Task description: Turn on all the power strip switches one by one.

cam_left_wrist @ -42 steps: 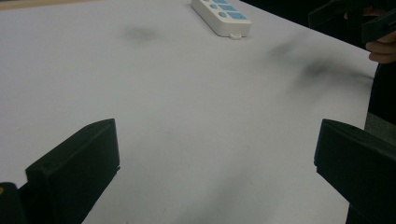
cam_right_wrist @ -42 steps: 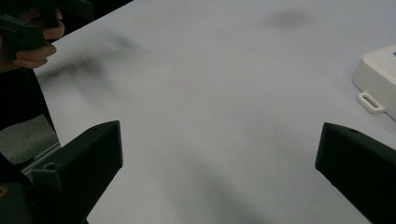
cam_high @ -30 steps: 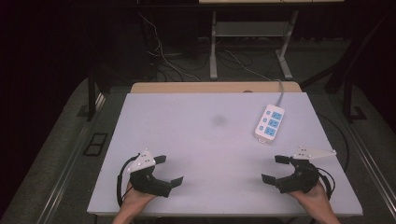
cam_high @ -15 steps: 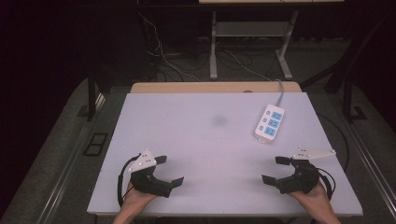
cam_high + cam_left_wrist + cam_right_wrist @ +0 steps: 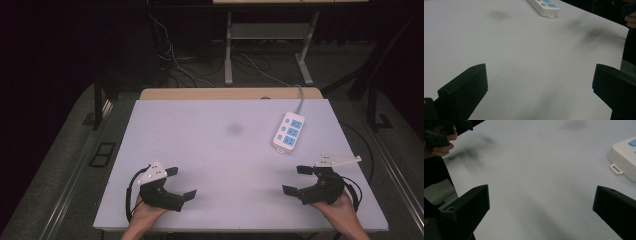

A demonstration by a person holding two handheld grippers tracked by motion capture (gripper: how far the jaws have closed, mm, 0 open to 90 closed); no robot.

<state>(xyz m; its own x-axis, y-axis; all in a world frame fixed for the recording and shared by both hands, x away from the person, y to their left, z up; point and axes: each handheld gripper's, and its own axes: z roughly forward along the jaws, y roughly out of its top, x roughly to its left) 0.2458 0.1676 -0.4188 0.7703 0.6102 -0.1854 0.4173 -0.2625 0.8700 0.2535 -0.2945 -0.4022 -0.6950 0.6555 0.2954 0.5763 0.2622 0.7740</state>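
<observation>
A white power strip with blue sockets lies at the right rear of the white table, its cord running off the back edge. Its end appears in the left gripper view and in the right gripper view. My left gripper rests near the front left edge, jaws wide apart and nothing between them. My right gripper sits near the front right edge, also open and empty. Both point inward across the table, well short of the strip.
A faint dark smudge marks the table's middle. A wooden strip runs along the back edge. Beyond it stand a metal frame and loose cables on dark carpet. A floor socket plate lies left of the table.
</observation>
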